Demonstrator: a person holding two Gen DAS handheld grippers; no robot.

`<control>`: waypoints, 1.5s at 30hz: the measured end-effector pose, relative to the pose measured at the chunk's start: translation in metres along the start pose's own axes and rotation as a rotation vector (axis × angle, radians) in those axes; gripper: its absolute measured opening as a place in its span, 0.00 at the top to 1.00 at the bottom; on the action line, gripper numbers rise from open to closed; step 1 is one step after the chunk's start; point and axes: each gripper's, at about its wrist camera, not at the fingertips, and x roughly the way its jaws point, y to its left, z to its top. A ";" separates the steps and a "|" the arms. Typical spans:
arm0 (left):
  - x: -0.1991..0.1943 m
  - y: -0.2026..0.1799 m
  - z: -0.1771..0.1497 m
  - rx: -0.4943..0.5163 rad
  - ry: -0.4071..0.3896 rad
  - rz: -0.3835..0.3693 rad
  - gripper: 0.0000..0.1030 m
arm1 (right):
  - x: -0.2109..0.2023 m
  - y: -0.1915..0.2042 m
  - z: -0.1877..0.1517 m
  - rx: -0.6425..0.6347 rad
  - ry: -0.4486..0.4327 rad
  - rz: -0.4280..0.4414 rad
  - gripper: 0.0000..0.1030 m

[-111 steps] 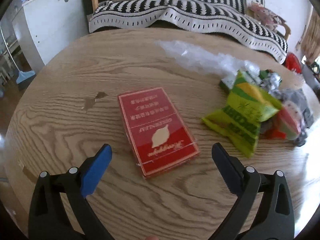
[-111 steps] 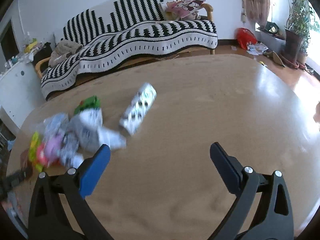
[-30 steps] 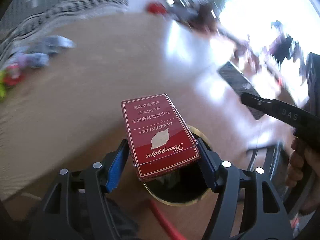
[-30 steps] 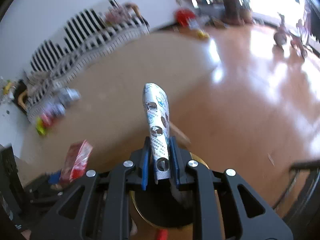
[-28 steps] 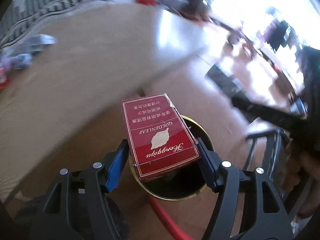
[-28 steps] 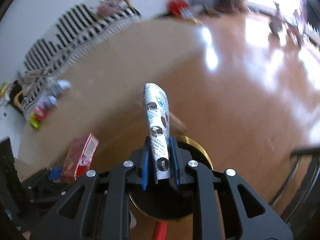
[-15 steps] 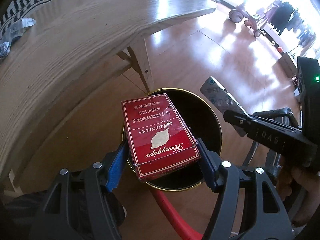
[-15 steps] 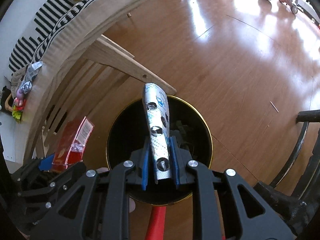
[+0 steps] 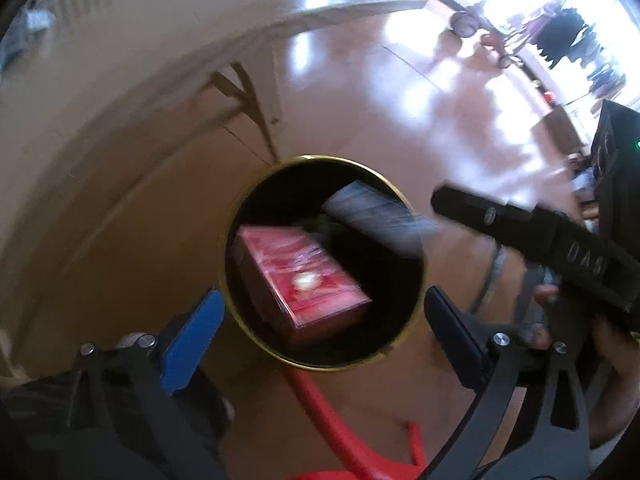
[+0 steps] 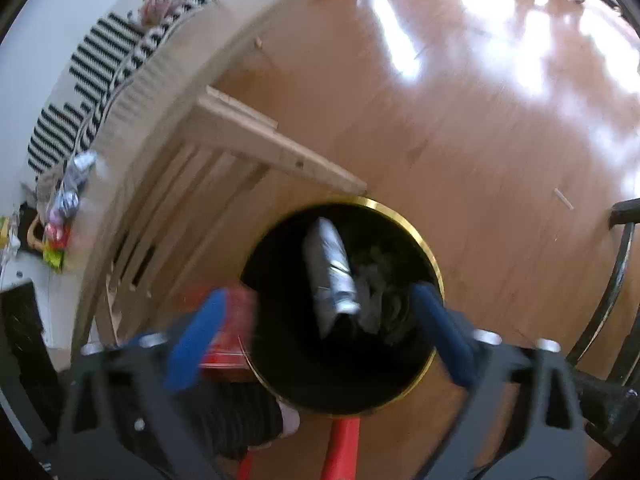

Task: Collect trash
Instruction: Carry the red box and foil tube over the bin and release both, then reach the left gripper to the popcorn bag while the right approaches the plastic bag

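moved: both grippers' fingers have just been opening, red box (image 9: pixel 304 276) and silver foil wrapper (image 10: pixel 330 276) now in round black gold-rimmed bin (image 9: pixel 256 344) | left gripper (image 9: pixel 320 336) spread, empty | right gripper (image 10: pixel 316 332) spread, empty | left: crinkled wrappers (image 10: pixel 64 200) near table (image 10: pixel 160 80) far edge

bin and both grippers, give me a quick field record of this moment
bin: black trash bin with gold rim, on wood floor beside the table
left gripper: jaws just opened, nothing between them
red box: dropping into bin
right gripper: jaws just opened
silver wrapper: falling into bin
left on table: wrapper pile
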 end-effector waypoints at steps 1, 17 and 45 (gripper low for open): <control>0.000 0.002 0.000 -0.013 0.012 -0.034 0.06 | -0.006 0.000 0.002 0.000 -0.032 -0.007 0.07; -0.214 0.182 -0.013 -0.433 -0.571 0.385 0.06 | -0.026 0.119 0.037 -0.271 -0.256 0.053 0.07; -0.195 0.396 0.031 -0.445 -0.387 0.418 0.06 | 0.125 0.436 0.114 -0.867 -0.165 0.228 0.07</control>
